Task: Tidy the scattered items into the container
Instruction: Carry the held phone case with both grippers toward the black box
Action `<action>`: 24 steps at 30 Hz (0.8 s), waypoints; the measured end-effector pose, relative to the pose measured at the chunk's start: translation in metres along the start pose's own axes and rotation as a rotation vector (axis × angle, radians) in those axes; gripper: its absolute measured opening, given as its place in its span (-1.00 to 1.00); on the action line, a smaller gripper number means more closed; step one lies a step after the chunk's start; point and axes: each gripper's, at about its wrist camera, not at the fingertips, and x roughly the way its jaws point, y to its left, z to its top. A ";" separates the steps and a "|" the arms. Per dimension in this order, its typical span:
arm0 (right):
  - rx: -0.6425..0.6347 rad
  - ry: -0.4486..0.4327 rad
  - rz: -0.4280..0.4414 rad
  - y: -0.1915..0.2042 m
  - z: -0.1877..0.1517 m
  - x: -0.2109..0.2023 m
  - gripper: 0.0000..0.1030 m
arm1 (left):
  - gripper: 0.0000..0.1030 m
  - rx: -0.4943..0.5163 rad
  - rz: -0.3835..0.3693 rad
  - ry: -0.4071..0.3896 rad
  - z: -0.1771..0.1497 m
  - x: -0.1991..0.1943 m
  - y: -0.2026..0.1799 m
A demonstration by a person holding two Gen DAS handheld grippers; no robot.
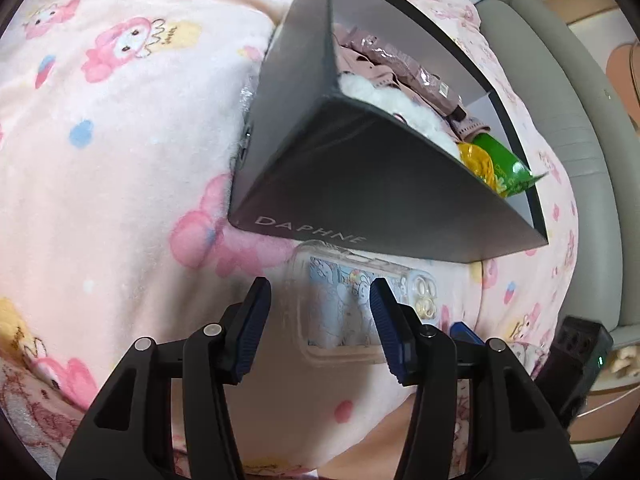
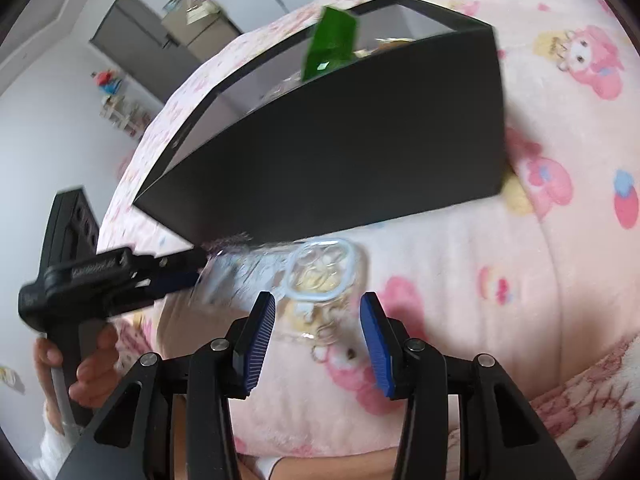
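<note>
A clear phone case [image 1: 352,304] with a cartoon print lies on the pink blanket, just in front of the black box [image 1: 360,184] marked DAPHNE. My left gripper [image 1: 320,284] hovers over the case, its jaws apart and its blue pads not pressing it. In the right wrist view the case [image 2: 320,276] lies ahead of my right gripper [image 2: 316,300], which is open and empty. The left gripper [image 2: 192,270] reaches the case's left end, held by a hand [image 2: 92,372]. The box [image 2: 328,152] holds pink clothes [image 1: 384,68], a white fluffy thing [image 1: 404,108] and a green packet [image 1: 500,160].
The pink cartoon blanket [image 1: 120,140] covers a soft, humped surface around the box. A grey padded edge [image 1: 568,100] runs along the right. A blue fingertip [image 1: 464,330] of the right gripper shows beside the case. A grey cabinet [image 2: 132,40] and white wall stand behind.
</note>
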 end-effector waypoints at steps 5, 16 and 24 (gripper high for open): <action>0.016 0.066 -0.013 0.000 0.003 0.022 -0.22 | 0.00 -0.002 0.028 0.055 0.002 0.014 -0.002; -0.051 -0.011 -0.021 0.028 0.015 -0.003 -0.22 | -0.02 0.159 -0.029 -0.026 -0.010 -0.024 -0.044; -0.088 -0.196 0.018 0.057 0.044 -0.087 -0.21 | -0.02 0.281 -0.115 -0.161 0.017 -0.087 -0.097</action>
